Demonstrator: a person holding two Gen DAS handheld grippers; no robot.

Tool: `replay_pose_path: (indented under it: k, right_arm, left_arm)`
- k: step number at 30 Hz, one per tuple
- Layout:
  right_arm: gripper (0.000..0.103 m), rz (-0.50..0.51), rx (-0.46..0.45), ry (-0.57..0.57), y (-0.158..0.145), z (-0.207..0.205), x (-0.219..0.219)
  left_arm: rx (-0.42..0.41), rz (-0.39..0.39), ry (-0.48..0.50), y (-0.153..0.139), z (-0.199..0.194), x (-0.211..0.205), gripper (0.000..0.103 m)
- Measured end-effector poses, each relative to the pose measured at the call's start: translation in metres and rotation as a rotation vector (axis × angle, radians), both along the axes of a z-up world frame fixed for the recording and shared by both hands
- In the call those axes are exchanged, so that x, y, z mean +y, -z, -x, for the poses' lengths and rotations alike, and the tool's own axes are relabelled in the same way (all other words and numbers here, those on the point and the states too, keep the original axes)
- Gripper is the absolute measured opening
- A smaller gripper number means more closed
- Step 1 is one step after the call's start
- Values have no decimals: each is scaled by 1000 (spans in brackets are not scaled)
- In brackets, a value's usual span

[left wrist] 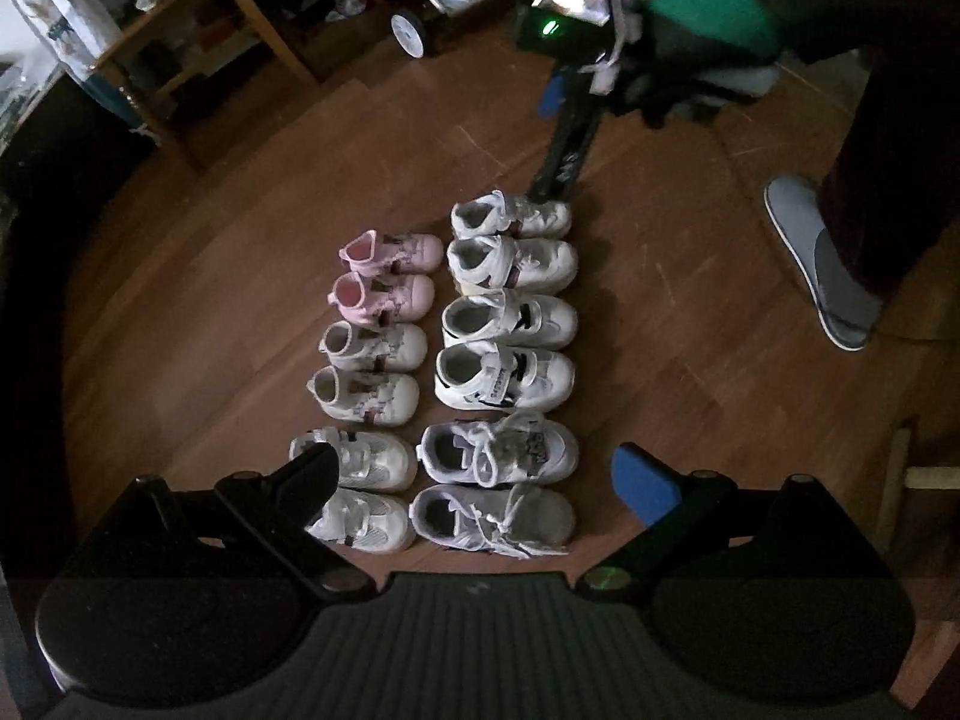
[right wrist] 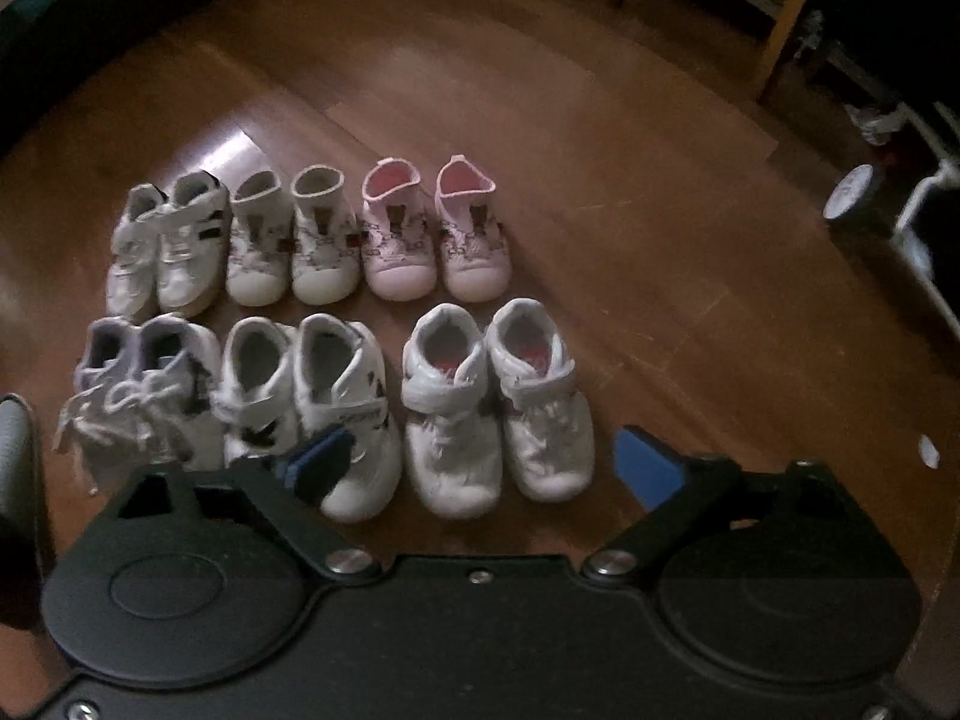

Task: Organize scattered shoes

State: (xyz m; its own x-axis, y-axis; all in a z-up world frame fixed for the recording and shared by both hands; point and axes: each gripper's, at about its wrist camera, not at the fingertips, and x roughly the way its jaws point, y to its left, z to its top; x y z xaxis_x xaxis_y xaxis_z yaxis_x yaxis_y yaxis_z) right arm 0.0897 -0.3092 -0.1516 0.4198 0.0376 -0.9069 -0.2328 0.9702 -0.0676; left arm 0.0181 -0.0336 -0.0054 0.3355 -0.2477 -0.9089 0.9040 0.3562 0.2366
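A: While both cams look down, the floor [left wrist: 210, 312] fills most of each view. Shoes?

B: Twelve, two rows, paired, toes all facing one way. Laced pair [left wrist: 498, 483], black-trim pair [left wrist: 507, 348] and white strap pair [right wrist: 498, 402] in one row; white sneakers [left wrist: 357, 489], cream booties [left wrist: 366, 372] and pink booties [left wrist: 390, 276] in the other.

A: Grippers?

B: Left gripper [left wrist: 483, 480] spread, empty, over the laced end. Right gripper [right wrist: 486, 462] spread, empty; in left cam its tip looks to touch the strap pair, too dim to confirm.
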Motion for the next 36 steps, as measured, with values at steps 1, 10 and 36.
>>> replay_pose_path:
  k: [1, 10, 36]
  right_arm:
    - [80, 4, 5, -10, 6, -5, 0]
    - [80, -37, 53, -62, 57, -59, -6]
    - [18, -80, 47, -37, 96, -79, -9]
  left_arm:
    - [2, -6, 3, 2, -2, -3, 98]
    - [41, -35, 30, 17, -17, -34, 98]
    - [30, -65, 14, 26, -37, -64, 98]
